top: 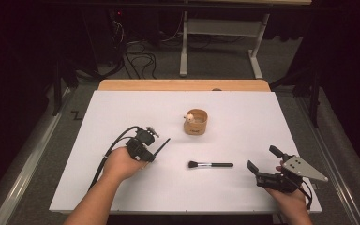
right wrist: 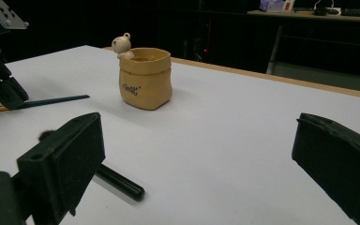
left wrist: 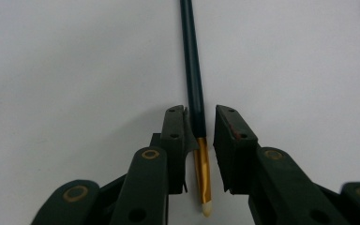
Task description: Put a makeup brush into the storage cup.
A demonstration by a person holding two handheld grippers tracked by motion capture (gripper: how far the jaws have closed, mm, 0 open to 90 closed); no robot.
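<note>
the left gripper [left wrist: 199, 123] is closing round a thin dark brush [left wrist: 194, 79] lying on the white table [top: 122, 108]. its jaws are nearly together, one pad touching, perhaps not yet pinching. next comes a firm squeeze and a lift toward the pot [top: 196, 122]. the right gripper [top: 262, 161] waits wide apart, empty, near the makeup brush [top: 210, 164].
</note>
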